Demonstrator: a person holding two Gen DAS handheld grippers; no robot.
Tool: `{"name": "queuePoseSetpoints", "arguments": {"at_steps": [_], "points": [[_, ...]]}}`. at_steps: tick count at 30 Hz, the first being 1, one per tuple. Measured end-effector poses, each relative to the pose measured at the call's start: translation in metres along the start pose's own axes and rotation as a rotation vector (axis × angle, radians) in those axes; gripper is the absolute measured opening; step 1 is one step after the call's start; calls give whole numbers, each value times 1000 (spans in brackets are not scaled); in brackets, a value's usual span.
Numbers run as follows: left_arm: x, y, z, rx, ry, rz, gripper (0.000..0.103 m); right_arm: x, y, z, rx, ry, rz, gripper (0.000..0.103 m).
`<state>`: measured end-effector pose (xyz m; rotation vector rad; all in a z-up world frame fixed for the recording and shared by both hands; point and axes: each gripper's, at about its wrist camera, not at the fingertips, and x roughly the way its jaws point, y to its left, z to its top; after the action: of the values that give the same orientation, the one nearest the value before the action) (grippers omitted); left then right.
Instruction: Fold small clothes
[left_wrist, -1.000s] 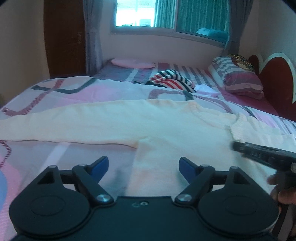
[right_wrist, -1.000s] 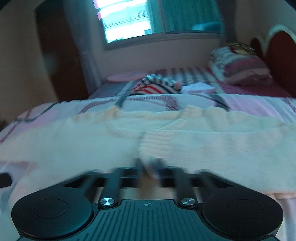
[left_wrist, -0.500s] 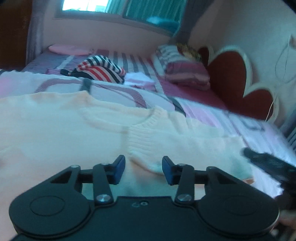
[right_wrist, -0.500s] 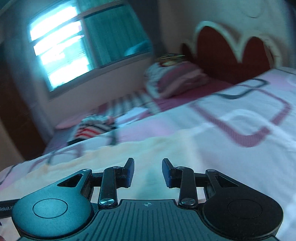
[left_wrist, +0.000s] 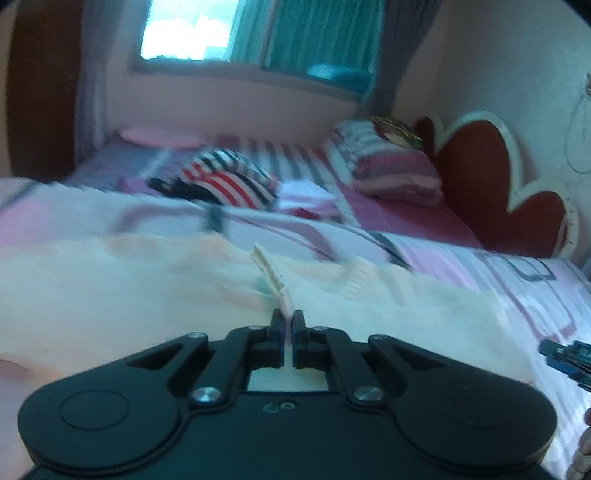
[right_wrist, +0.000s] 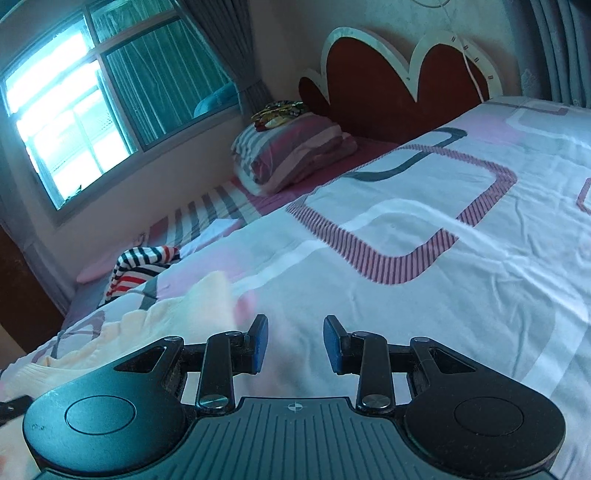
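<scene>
A cream knitted sweater (left_wrist: 129, 295) lies spread across the bed's patterned cover (left_wrist: 535, 280). In the left wrist view my left gripper (left_wrist: 288, 326) is shut on a ribbed edge (left_wrist: 271, 275) of the sweater near the neckline, and the strip stands up out of the jaws. In the right wrist view the sweater (right_wrist: 162, 317) ends at the left, its blurred tip close to my left fingertip (right_wrist: 260, 339). My right gripper (right_wrist: 295, 341) hangs low over the cover with its jaws partly apart and nothing pressed between the pads. The right gripper (left_wrist: 565, 354) also shows at the left wrist view's right edge.
A red, white and black striped garment (left_wrist: 229, 181) lies behind the sweater. Folded striped bedding (right_wrist: 291, 151) sits by the red heart-shaped headboard (right_wrist: 388, 85). A window (right_wrist: 74, 122) is on the far wall. A hand (left_wrist: 583, 443) shows at the lower right.
My left gripper slid right along the sweater and closed on its ribbed edge. My right gripper swung right, past the neckline to the sweater's far end, and its jaws narrowed.
</scene>
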<state>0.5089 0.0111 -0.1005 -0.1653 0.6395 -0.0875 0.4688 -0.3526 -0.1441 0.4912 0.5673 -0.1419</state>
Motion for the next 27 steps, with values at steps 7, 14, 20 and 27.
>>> {"name": "queuePoseSetpoints", "arguments": {"at_steps": [7, 14, 20, 27], "points": [[-20, 52, 2, -39, -16, 85, 2, 8, 31, -11, -28, 24, 54, 34], [-23, 76, -8, -77, 8, 116, 2, 20, 54, -15, -68, 51, 92, 34], [-18, 82, -12, -88, 14, 124, 2, 24, 67, -23, -121, 82, 156, 15], [-14, 88, -12, -83, 17, 148, 2, 28, 73, -35, -159, 115, 189, 12]]}}
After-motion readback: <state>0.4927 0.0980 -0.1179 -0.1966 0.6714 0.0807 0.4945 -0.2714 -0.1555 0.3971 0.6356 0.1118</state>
